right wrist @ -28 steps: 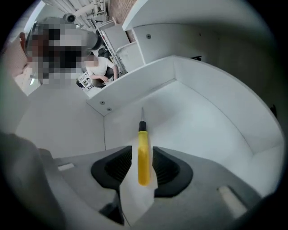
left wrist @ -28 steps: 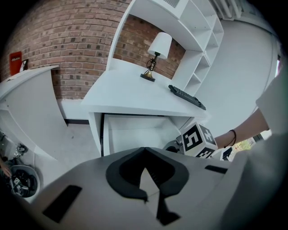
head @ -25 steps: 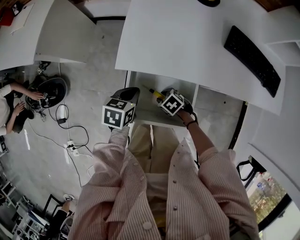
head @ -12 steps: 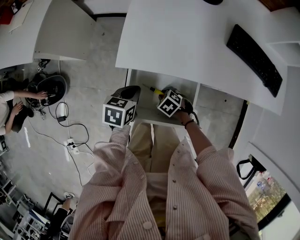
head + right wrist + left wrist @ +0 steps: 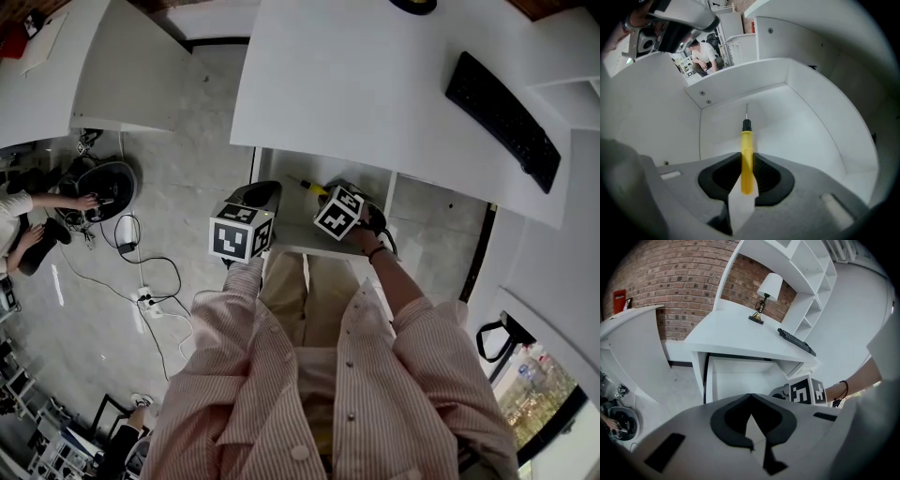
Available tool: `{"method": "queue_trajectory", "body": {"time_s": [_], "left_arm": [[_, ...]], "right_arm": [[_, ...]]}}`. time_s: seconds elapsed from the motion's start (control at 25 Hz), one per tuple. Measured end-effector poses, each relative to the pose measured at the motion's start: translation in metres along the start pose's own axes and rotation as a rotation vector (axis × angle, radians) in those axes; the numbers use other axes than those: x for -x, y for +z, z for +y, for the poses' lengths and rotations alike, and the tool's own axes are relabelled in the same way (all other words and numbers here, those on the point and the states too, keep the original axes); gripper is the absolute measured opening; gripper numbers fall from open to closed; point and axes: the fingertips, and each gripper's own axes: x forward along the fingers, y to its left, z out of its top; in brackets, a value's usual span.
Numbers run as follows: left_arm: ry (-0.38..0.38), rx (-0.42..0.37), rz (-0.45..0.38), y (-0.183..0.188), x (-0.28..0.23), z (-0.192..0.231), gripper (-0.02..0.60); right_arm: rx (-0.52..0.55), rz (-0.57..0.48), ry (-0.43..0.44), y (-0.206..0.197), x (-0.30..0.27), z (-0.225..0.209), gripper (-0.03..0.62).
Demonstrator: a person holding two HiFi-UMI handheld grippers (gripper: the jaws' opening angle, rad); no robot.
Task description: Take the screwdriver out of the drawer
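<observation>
A screwdriver (image 5: 746, 140) with a yellow handle and thin metal shaft lies on the floor of the open white drawer (image 5: 740, 79). In the head view the screwdriver (image 5: 309, 187) pokes out to the left of my right gripper (image 5: 328, 194). In the right gripper view my right gripper (image 5: 746, 161) points steeply down into the drawer. Its jaws are closing, and the black pads (image 5: 764, 173) touch both sides of the handle. My left gripper (image 5: 258, 195) hovers at the drawer's left edge. In the left gripper view the left gripper (image 5: 750, 397) has its tips together and holds nothing.
The drawer (image 5: 286, 211) sticks out from under a white desk (image 5: 375, 75) that carries a black keyboard (image 5: 502, 108) and a lamp (image 5: 764, 296). Cables (image 5: 141, 262) trail over the grey floor at the left. A person (image 5: 28, 202) works there beside round equipment.
The right gripper has rolled a little over the screwdriver and stays low in the drawer. The left gripper has kept still.
</observation>
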Motion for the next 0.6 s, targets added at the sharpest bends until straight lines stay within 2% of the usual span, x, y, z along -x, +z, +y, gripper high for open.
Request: {"method": "queue_trajectory", "body": {"time_s": [0.32, 0.6], "left_arm": [[0.018, -0.005, -0.024, 0.0, 0.015, -0.005, -0.002], [0.013, -0.002, -0.121, 0.015, 0.035, -0.007, -0.002]], "right_arm": [[-0.007, -0.075, -0.009, 0.007, 0.036, -0.001, 0.078], [-0.019, -0.17, -0.027, 0.023, 0.073, -0.003, 0.078]]}}
